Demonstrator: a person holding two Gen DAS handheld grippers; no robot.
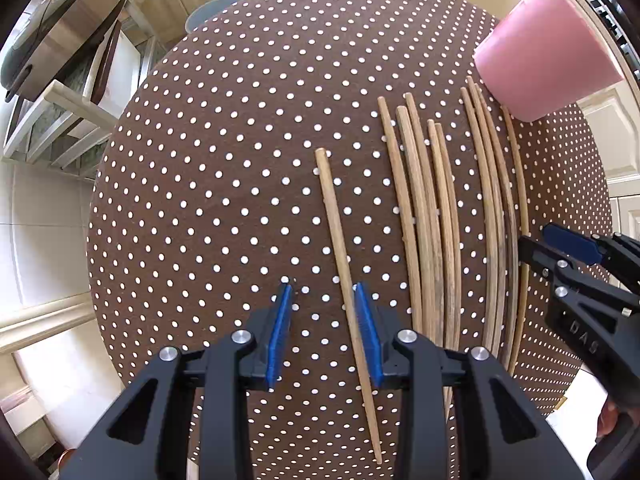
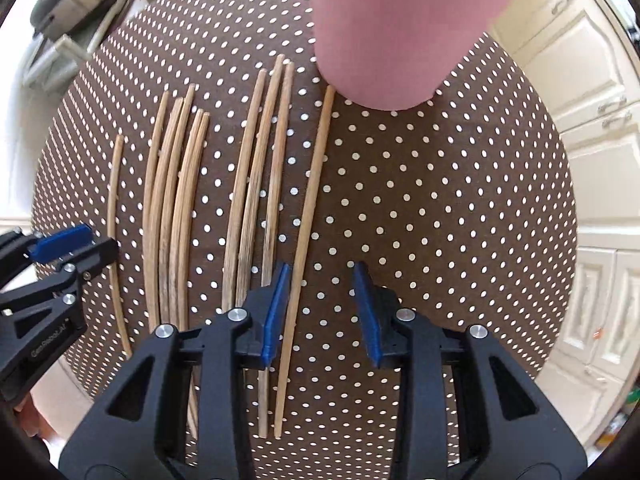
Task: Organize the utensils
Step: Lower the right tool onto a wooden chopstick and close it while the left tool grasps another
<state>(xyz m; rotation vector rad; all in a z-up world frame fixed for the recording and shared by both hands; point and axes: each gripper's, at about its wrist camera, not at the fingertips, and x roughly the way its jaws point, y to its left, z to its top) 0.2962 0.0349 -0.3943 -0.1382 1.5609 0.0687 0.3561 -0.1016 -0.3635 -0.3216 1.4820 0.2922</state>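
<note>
Several wooden chopsticks lie side by side on a round table with a brown polka-dot cloth [image 1: 200, 200]. One chopstick [image 1: 340, 256] lies apart at the left of the row. My left gripper [image 1: 322, 292] points down over it, open, with the stick between the blue pads and close against the right pad. My right gripper [image 2: 321, 270] is also open, straddling the rightmost chopstick [image 2: 312, 200], which runs along its left pad. A pink cup [image 2: 380, 32] stands at the far end of the row, also seen as the pink cup [image 1: 548, 48]. Each gripper shows in the other's view: right gripper [image 1: 548, 246], left gripper [image 2: 96, 242].
Two bundles of chopsticks [image 2: 176, 208] lie between the grippers. A stainless steel appliance [image 1: 60, 28] sits on a white rack beyond the table's far left edge. Cream cabinet doors [image 2: 592, 160] stand to the right. The cloth [image 2: 440, 220] right of the row is bare.
</note>
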